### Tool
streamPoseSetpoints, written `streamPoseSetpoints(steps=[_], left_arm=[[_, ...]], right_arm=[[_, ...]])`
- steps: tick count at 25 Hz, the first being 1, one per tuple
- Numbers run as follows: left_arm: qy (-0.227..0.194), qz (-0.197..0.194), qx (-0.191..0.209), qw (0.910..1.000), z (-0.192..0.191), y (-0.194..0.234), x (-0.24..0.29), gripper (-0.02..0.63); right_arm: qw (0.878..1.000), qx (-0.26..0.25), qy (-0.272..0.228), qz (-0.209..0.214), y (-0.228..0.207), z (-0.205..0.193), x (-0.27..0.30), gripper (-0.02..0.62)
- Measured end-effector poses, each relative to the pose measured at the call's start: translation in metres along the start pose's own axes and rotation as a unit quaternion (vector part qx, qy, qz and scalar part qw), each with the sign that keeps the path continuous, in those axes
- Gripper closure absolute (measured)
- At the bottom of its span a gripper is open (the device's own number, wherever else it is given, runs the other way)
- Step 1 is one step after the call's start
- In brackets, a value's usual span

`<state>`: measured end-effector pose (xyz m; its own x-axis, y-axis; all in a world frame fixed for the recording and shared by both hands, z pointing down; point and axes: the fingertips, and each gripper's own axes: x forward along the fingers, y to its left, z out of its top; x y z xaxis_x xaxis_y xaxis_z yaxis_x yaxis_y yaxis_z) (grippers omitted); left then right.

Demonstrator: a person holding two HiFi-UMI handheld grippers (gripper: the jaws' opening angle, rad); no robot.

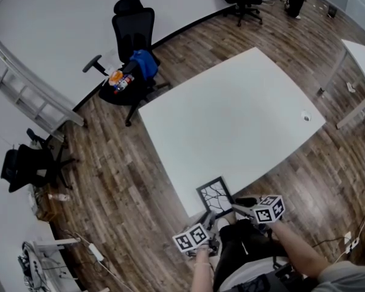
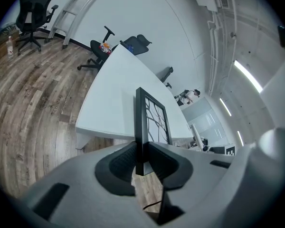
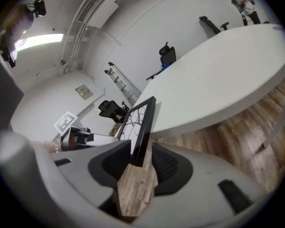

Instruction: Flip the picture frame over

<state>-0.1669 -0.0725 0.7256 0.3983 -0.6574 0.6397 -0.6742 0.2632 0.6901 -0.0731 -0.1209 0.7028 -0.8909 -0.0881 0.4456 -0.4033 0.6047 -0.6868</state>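
The picture frame is black with a branching crack-like pattern and sits at the near corner of the white table. In the left gripper view the frame stands on edge, and my left gripper is shut on its near edge with both pads pressing. In the right gripper view the frame leans between the jaws of my right gripper, which stands open with a gap beside the right pad. From the head view, the left gripper and the right gripper flank the frame's near side.
A small round object lies near the table's right edge. A black office chair holding a blue item stands beyond the far left corner. A ladder leans at the left wall. Another white table is on the right.
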Motion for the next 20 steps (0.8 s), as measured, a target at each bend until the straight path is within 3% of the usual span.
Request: streamPoseSetpoints(steps=[4, 9, 15, 20], left_arm=[[0.002, 0.003, 0.008, 1.0, 0.0, 0.001, 0.001, 0.525], [0.005, 0.008, 0.053, 0.9985, 0.003, -0.003, 0.002, 0.525], [-0.002, 0.036, 0.122, 0.9919, 0.013, -0.012, 0.003, 0.514], [0.008, 0.067, 0.148, 0.9867, 0.024, -0.019, 0.008, 0.512]], right_arm=[[0.999, 0.02, 0.02, 0.034, 0.005, -0.01, 0.012, 0.456], [0.999, 0.016, 0.02, 0.032, 0.008, -0.006, 0.009, 0.457], [1.0, 0.001, 0.01, 0.018, 0.014, 0.011, -0.001, 0.512], [0.999, 0.052, 0.0, 0.006, 0.009, 0.02, -0.01, 0.515]])
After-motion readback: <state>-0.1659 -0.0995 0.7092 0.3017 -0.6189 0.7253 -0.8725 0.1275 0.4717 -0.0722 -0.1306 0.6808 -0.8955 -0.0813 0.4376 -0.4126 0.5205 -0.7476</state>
